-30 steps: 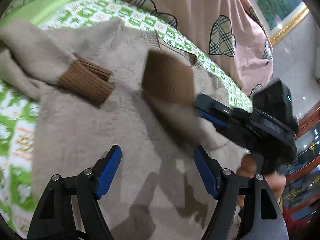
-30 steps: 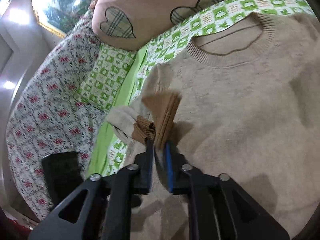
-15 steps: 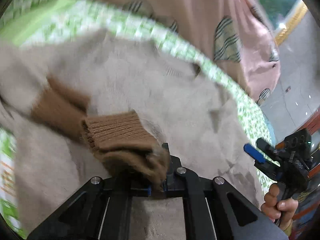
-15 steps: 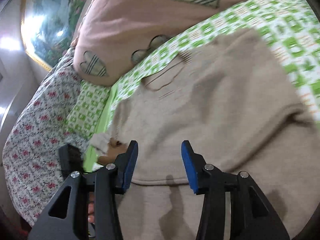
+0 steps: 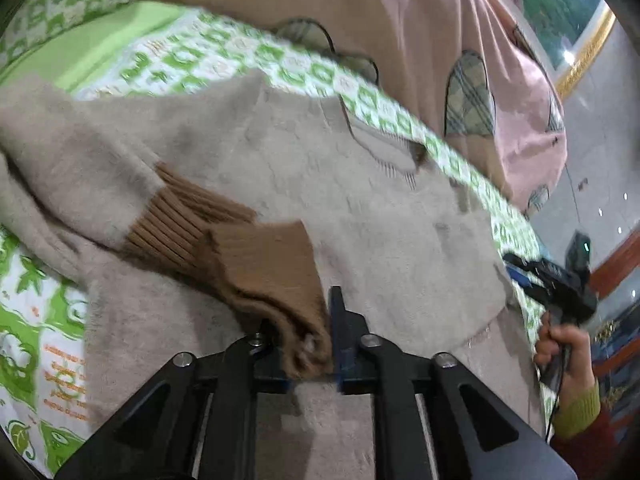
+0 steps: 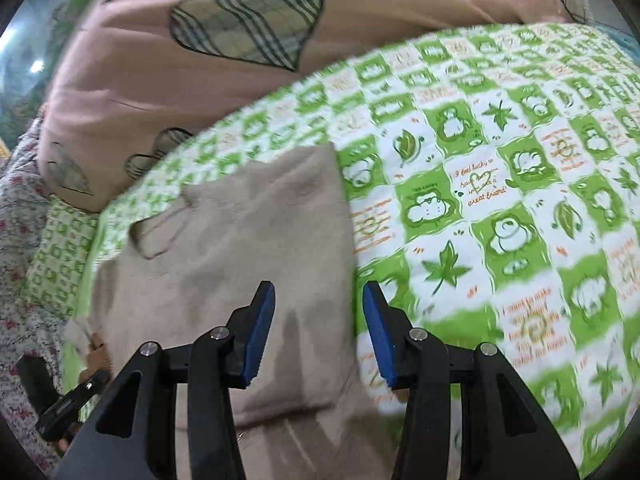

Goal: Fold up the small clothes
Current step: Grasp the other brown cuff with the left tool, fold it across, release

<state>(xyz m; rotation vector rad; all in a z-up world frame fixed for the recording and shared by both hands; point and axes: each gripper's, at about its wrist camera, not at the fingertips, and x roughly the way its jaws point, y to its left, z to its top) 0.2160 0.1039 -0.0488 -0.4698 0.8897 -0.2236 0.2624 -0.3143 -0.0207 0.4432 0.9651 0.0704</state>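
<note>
— What is the left gripper doing?

— Its jaws are pinched tight on a brown ribbed cuff, low over the front of the beige sweater. The cuff bunches between the blue pads and fans out ahead of them.

— And the other cuff?

— The second brown cuff lies just beside the held one, touching it, at the end of a sleeve folded in across the chest.

— Where does the sweater lie?

— Flat on the green-and-white checked bedsheet, neckline toward a pink quilt with plaid hearts.

— The right gripper?

— Spread wide, gripping nothing. It hovers over the sweater's side edge, one pad above beige knit, the other above bare sheet. In the left view it sits off past the garment's far edge, and the person's right hand wraps its handle, a green cuff at the wrist.

— Anything further out?

— A floral cloth at the bed's far side, and a gold-framed picture on the wall.
</note>
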